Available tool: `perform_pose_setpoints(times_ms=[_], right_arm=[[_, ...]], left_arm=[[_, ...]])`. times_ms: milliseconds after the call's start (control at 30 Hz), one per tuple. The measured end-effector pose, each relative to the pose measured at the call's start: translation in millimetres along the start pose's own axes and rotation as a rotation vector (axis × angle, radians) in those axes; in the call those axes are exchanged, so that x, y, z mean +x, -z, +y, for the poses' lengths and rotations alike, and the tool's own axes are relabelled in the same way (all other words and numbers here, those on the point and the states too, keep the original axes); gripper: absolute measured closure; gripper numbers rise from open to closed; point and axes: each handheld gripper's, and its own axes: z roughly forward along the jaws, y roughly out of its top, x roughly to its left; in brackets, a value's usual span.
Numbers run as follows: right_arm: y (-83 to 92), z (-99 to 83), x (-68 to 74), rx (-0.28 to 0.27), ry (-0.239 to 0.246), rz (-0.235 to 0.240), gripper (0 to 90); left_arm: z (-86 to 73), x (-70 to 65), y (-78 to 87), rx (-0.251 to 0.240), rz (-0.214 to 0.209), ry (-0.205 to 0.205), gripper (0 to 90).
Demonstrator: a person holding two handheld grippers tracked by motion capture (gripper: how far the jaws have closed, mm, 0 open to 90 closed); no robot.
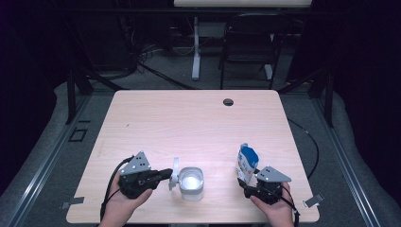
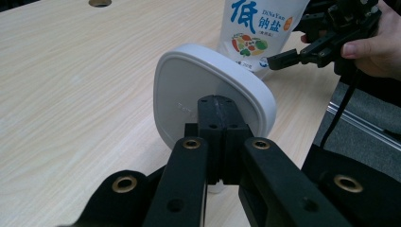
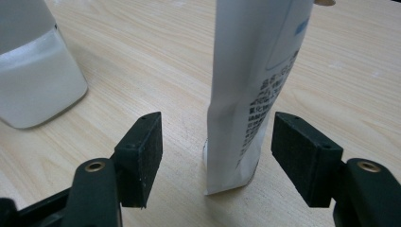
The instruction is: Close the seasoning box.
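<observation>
Tongs, left (image 1: 166,176): clamped on the white lid (image 1: 175,173), held on edge just beside the open white container (image 1: 191,183) near the front of the bench (image 1: 189,123). Tongs, right (image 1: 249,185): at the foot of the salt pouch (image 1: 246,163), which stands upright well to the right of the container (grip not readable from the high view).

Left gripper view: jaws pressed together on the lid's (image 2: 208,92) rim, lid face turned toward the camera. The pouch (image 2: 257,33) stands beyond it.

Right gripper view: jaws apart, one on each side of the pouch (image 3: 253,94), neither pad touching it. The container (image 3: 35,71) sits at the upper left.

Risks, as judged: the pouch is tall, narrow and creased at its base; an uneven squeeze could tip or buckle it and spill salt. The lid is held only by its rim and could pivot or slip.
</observation>
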Motion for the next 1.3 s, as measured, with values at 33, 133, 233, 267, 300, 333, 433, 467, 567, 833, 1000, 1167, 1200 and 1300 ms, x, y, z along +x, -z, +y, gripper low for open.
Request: perform_pose_setpoints(times_ms=[33,133,233,267,300,333,433,467,567,833,1000,1167,1200,1300], right_arm=[[0.0,-0.1,0.1,0.000,-0.001,0.001,34.2],[-0.2,0.0,0.5,0.005,0.002,0.001,34.1],[-0.6,0.0,0.6,0.005,0.003,0.002,34.1],[-0.4,0.0,0.4,0.006,0.003,0.002,34.1],[-0.4,-0.1,0.3,0.006,0.003,0.001,34.1],[-0.5,-0.3,0.1,0.005,0.002,0.002,34.1],[-0.6,-0.7,0.0,0.006,0.002,0.000,34.2],[-0.7,-0.8,0.0,0.006,0.003,0.000,34.1],[-1.2,-1.1,-0.1,0.008,0.004,0.002,34.2],[-1.9,-1.2,0.2,0.010,0.009,0.002,34.1],[-1.9,-1.1,0.6,0.009,0.006,0.006,34.1],[-2.0,-1.3,0.6,0.013,0.007,0.002,34.1],[-2.1,-1.3,0.7,0.013,0.006,0.002,34.1],[-2.2,-1.2,0.9,0.013,0.006,0.003,34.1]], left_arm=[[-0.1,-1.5,-2.1,0.001,-0.009,-0.001,90.0],[-0.7,-6.4,-9.3,0.021,-0.023,-0.014,90.0],[-2.4,-11.1,-17.2,0.036,-0.048,-0.015,90.0],[-2.7,-12.2,-18.9,0.040,-0.050,-0.018,90.0],[-3.0,-13.9,-21.0,0.047,-0.052,-0.022,90.0],[-3.0,-15.1,-22.2,0.053,-0.054,-0.024,90.0],[-2.9,-16.9,-23.9,0.057,-0.052,-0.034,90.0],[-2.9,-16.7,-23.6,0.055,-0.051,-0.032,90.0],[-3.2,-15.1,-21.7,0.044,-0.046,-0.026,90.0],[-1.4,-5.8,-7.7,0.005,-0.020,-0.004,90.0],[-0.2,3.5,6.3,-0.032,-0.002,0.020,90.0],[-1.3,13.1,15.9,-0.061,0.015,0.050,90.0],[-1.8,15.0,17.3,-0.062,0.018,0.056,90.0],[-5.0,25.3,24.8,-0.082,0.037,0.083,90.0]])
